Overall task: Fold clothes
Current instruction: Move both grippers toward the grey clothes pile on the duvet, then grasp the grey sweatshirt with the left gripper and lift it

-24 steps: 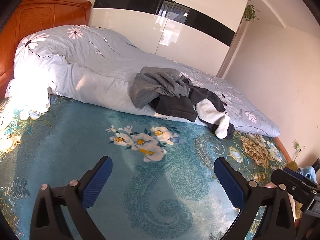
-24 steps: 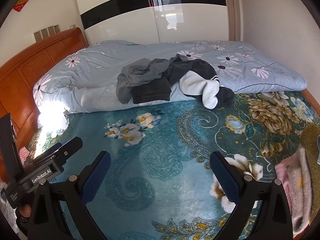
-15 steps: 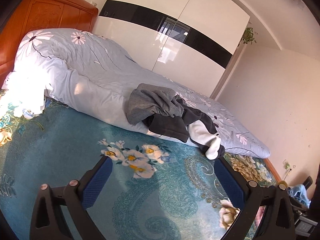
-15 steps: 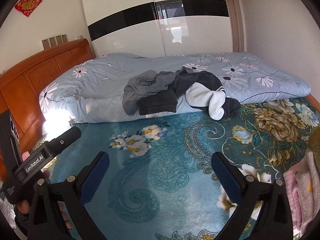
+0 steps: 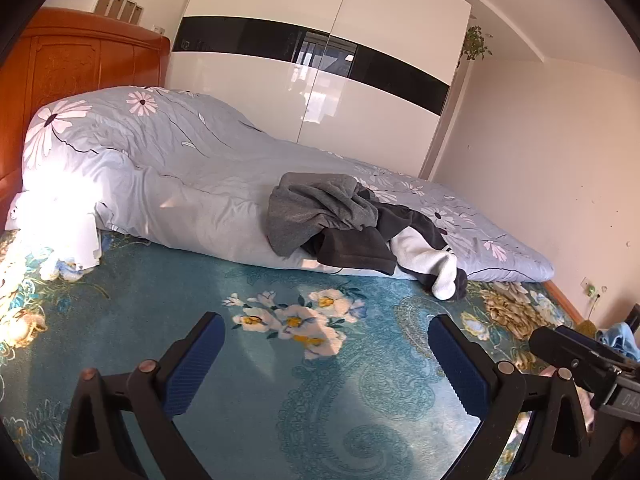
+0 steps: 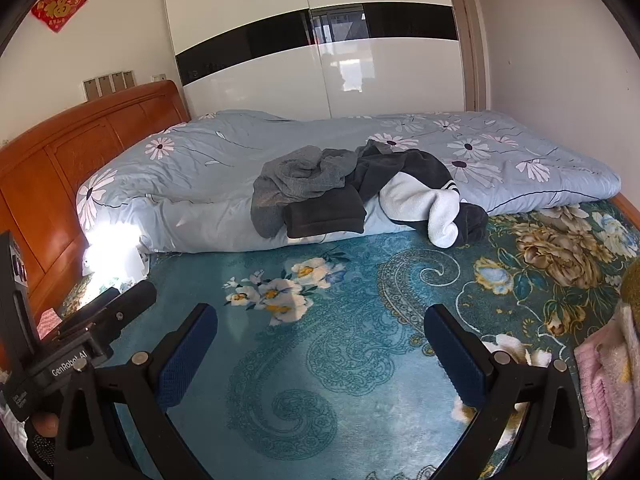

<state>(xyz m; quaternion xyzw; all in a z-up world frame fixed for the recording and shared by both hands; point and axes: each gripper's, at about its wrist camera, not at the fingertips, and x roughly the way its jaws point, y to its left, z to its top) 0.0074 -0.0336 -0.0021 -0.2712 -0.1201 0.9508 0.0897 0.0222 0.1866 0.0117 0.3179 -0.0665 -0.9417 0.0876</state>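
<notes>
We saw the clothes (image 5: 340,220) heaped mid-frame on the quilt (image 5: 180,184), a white-and-dark sleeve trailing down to the bedspread (image 5: 260,360). At the right edge of the right view lay something pink (image 6: 604,384), perhaps a towel. The left gripper (image 5: 326,364) and right gripper (image 6: 320,356) hovered low over the bedspread, jaws wide, holding nothing, well short of the clothes.

text: "GenRobot.AI" | on: black body of left claw (image 6: 76,354), left of the bed | sign: red paper (image 6: 59,6) with gold character 福 | on: wall above the headboard (image 6: 80,152)
</notes>
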